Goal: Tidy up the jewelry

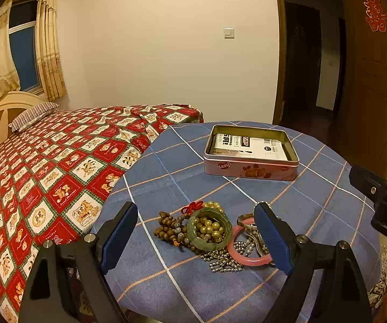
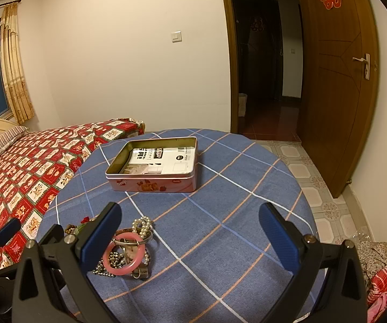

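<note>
Overall progress: barely begun, as I judge it; nothing from the pile sits in the tin yet.
Left tool: jaws wide apart, empty, framing the pile at lower centre of its view.
Jewelry pile: heaped on the blue checked counter; brown beads leftmost, green bangle ringing pearls, pink bangle on silver chain at right.
Tin: open, upper centre, well apart from the pile, only printed packets inside.
Right tool: jaws spread, holding nothing, pile beside its left finger.
Left to do: everything.
</note>
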A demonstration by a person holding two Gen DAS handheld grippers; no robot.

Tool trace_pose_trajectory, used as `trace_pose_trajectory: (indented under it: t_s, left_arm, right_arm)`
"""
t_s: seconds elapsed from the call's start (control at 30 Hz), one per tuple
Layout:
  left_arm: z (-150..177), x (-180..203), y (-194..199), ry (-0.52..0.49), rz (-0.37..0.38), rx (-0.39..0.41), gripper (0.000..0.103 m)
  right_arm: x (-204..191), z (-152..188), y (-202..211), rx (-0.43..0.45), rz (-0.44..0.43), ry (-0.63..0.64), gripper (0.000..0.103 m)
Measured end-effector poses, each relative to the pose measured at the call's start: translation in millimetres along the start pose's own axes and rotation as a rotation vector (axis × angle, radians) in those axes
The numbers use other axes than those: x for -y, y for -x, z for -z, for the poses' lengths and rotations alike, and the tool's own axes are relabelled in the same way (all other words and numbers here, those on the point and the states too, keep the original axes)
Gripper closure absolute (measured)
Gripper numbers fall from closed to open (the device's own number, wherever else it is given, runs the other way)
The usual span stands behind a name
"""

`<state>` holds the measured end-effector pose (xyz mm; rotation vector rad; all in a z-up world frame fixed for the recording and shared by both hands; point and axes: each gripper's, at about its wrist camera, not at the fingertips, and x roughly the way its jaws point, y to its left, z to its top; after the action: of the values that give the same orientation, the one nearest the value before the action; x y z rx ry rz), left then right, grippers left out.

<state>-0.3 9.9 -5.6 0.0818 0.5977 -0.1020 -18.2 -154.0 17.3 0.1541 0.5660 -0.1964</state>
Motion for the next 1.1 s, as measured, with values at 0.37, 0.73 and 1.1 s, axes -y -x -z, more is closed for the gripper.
trace_pose_trajectory:
  t_s: [0.37,0.73,1.1]
  left_arm:
    - [0.6,-0.2,0.8,0.003,0.001,0.003,0.015]
    - [0.8,-1.1,1.6,0.008,0.000,0.006,0.015]
    - [1.0,-2.0,1.7,0.011,-0.001,0.005,0.015]
  right_arm:
    - [0.0,0.0,-0.4,-0.001,0.000,-0.001,0.000]
    - [-0.5,0.0,0.2,-0.002,-0.001,-0.001,0.000]
    - [0.1,-0.1,-0.2,-0.006,-0.002,-0.002,0.000]
